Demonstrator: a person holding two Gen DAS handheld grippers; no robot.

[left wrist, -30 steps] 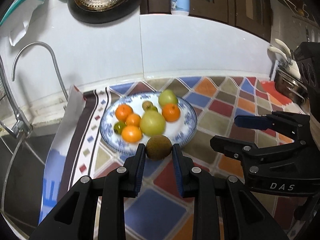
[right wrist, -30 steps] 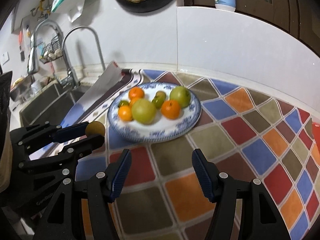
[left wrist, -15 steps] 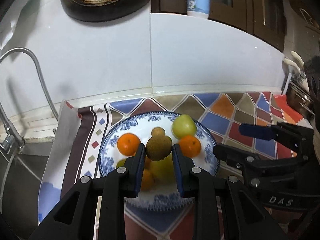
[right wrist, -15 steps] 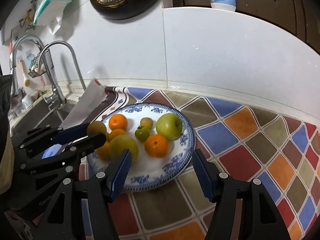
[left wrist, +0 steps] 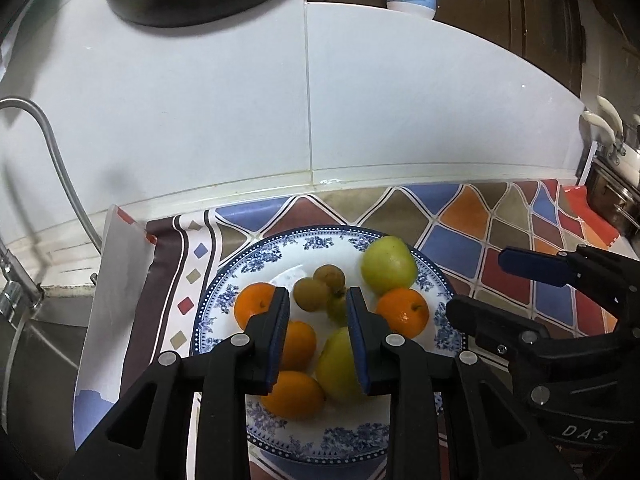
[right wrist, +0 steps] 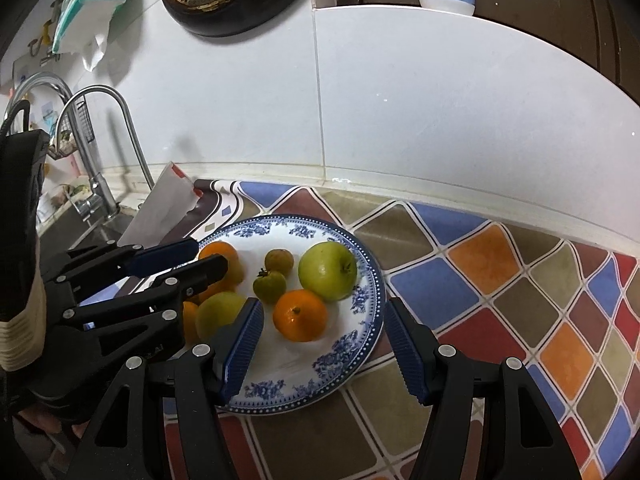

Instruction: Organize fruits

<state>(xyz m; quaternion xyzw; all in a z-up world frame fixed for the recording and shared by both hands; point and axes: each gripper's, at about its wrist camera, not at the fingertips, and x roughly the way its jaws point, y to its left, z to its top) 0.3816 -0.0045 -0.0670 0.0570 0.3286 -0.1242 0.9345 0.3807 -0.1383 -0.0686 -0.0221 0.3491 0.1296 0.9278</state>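
Kiwi is down on the blue-and-white plate, lying near the middle just beyond the left gripper's fingertips. The blue pads stand a little apart and neither one touches the fruit, so that claw pinches nothing. A smaller brown fruit sits against the kiwi toward the plate's back edge. A green apple sits at the back right rim, with an orange just in front of it. More oranges crowd the left side. The right gripper hovers over the plate's near right edge, its jaws spread wide and empty. The plate itself rests on the patterned counter mat, close to its back left corner, beside the sink faucet.
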